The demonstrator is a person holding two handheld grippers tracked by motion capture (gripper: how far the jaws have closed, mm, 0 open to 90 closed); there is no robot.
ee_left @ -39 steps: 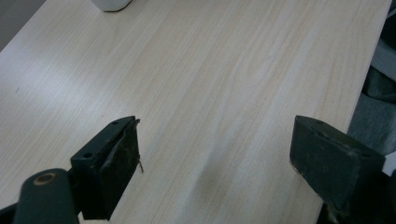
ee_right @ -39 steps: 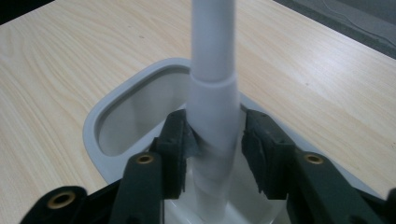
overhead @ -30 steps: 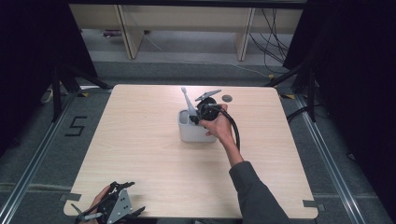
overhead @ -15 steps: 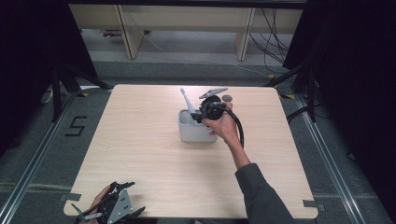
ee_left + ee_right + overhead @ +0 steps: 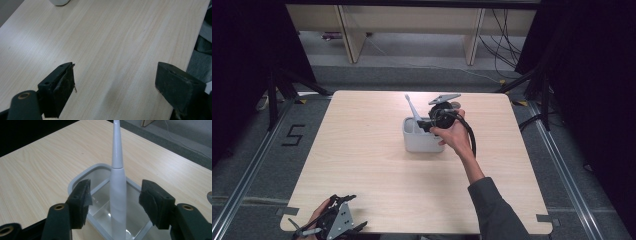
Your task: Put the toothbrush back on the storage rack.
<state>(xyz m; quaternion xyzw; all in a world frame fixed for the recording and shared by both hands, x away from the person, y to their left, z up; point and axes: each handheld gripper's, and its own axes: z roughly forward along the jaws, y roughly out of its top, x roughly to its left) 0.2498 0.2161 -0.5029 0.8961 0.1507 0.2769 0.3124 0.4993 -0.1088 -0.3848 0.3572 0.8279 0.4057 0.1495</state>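
Observation:
A white toothbrush [image 5: 117,182] stands nearly upright in a white open box [image 5: 82,176] near the middle of the table. From above, the toothbrush [image 5: 410,106] leans to the back left out of the box [image 5: 422,142]. My right gripper [image 5: 117,189] is open, its jaws on either side of the brush handle and apart from it. A hand holds that gripper [image 5: 428,123] over the box's right rim. At the table's front left corner my left gripper [image 5: 343,220] is held low. Its own view shows it open [image 5: 115,75] over bare wood.
The light wooden table [image 5: 362,165] has dark floor and metal rails around it. A small dark disc [image 5: 455,105] lies just behind the right hand. The box's corner [image 5: 59,2] shows far off at the top of the left gripper view. Shelving stands beyond the table.
The right hand and its gripper have shifted slightly right and back, a little away from the brush. The brush stays standing in the box. The left gripper has not moved.

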